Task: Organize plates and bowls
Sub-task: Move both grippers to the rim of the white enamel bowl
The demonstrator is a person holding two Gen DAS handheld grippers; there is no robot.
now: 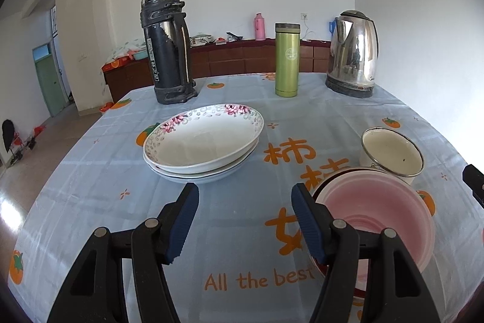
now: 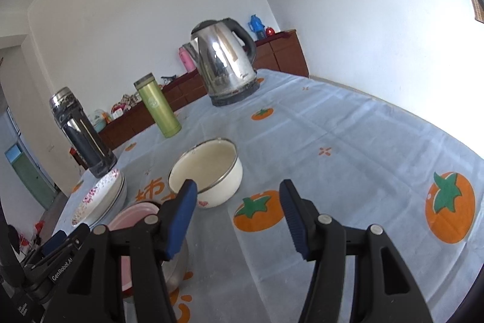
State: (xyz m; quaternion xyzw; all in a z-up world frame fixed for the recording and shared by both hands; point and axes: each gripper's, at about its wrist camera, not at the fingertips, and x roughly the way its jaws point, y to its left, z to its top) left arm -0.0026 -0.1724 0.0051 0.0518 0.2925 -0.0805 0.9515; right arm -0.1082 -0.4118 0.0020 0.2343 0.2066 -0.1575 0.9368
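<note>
A stack of white plates point(image 1: 201, 147), the top one rimmed with pink flowers, rests mid-table ahead of my left gripper point(image 1: 245, 220), which is open with nothing between its fingers. Just right of that gripper sits a pink bowl point(image 1: 378, 214) nested in a metal bowl. Behind it stands a white enamel bowl point(image 1: 391, 152). In the right wrist view the white enamel bowl point(image 2: 207, 171) lies just beyond my right gripper point(image 2: 237, 215), whose jaws are open and empty. The pink bowl point(image 2: 136, 217) and the plate stack point(image 2: 99, 199) lie to its left.
A black thermos point(image 1: 166, 47), a green flask point(image 1: 286, 59) and a steel kettle point(image 1: 354, 53) line the table's far side. The blue tablecloth point(image 2: 348, 141) with orange fruit prints stretches to the right. A wooden sideboard point(image 1: 242, 56) runs along the wall.
</note>
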